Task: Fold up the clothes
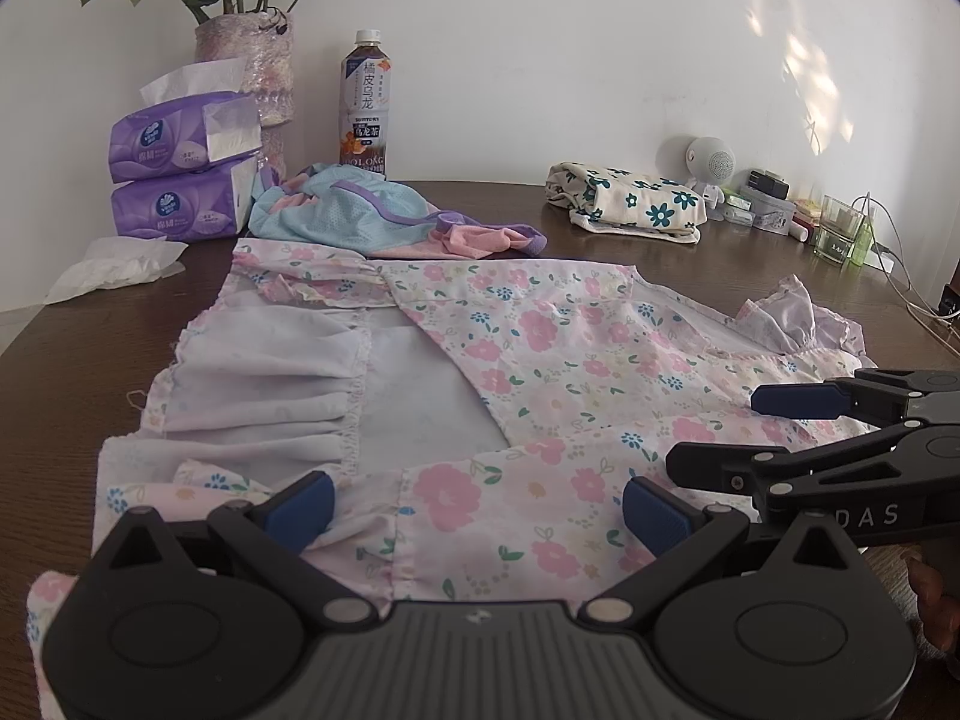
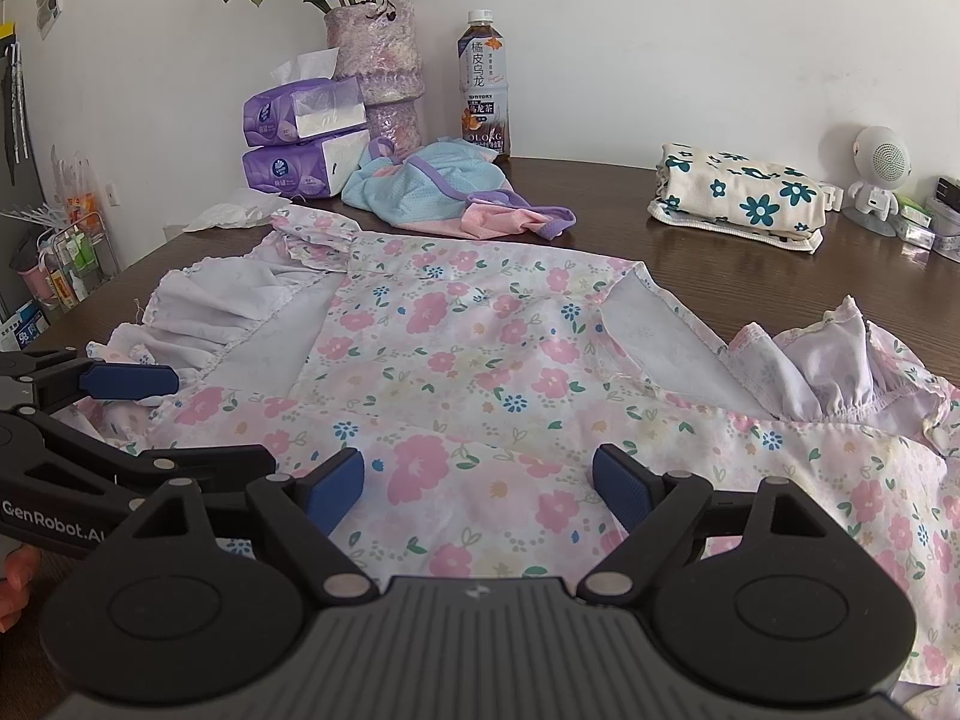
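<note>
At the near table edge, the left gripper (image 1: 477, 507) and right gripper (image 2: 478, 489) sit side by side over the floral dress (image 1: 540, 372) — both jaws spread wide, holding nothing. The dress lies flat on the wooden table (image 1: 600, 222), its near hem folded inward. Beyond its far edge lie a blue-pink garment (image 1: 360, 210), a folded floral cloth (image 1: 630, 201) and tissue packs (image 1: 180, 168); bare wood shows between them.
</note>
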